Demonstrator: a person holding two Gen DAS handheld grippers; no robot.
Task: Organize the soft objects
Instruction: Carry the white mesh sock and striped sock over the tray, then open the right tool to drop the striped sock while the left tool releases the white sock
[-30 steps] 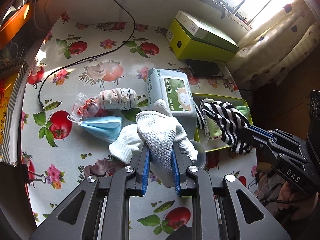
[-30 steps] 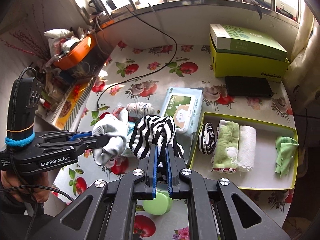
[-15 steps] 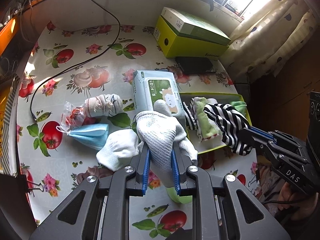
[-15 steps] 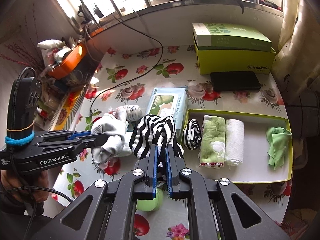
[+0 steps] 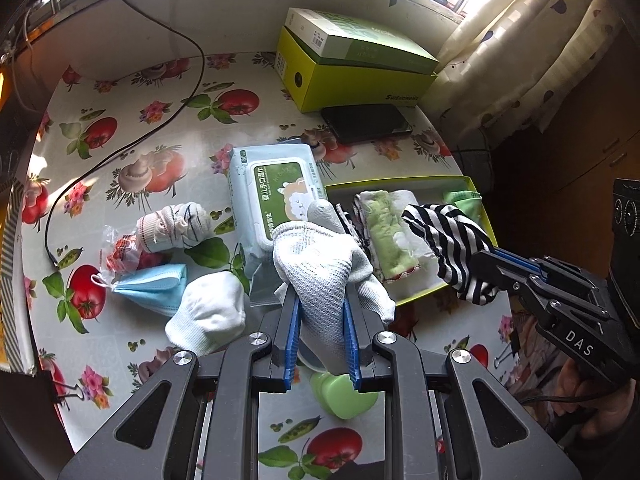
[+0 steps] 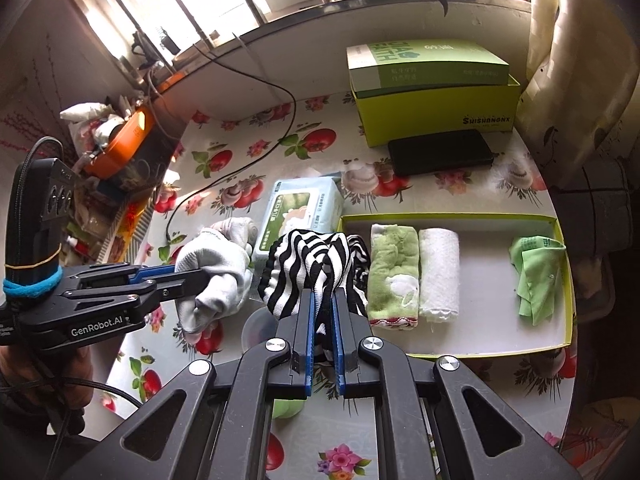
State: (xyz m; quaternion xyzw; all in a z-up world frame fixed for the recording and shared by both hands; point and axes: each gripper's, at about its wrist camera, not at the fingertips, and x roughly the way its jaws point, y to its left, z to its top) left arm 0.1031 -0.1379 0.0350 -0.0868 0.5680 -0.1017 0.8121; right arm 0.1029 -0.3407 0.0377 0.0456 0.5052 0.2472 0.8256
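Observation:
My left gripper is shut on a white knit glove, held above the table in front of the wipes pack; from the right wrist view the same glove hangs at the left. My right gripper is shut on a black-and-white striped sock, hovering near the left end of the yellow-green tray. In the tray lie a second striped sock, a green towel, a white rolled towel and a green cloth. On the table lie a white sock, a blue mask and a rolled striped sock.
A pack of wet wipes lies left of the tray. Stacked green boxes and a black phone sit at the back. A black cable crosses the flowered tablecloth. A green round container sits under my left gripper.
Both grippers have shifted to the right along the table with their loads, so the tray now sits more central in both views. Grips are unchanged.

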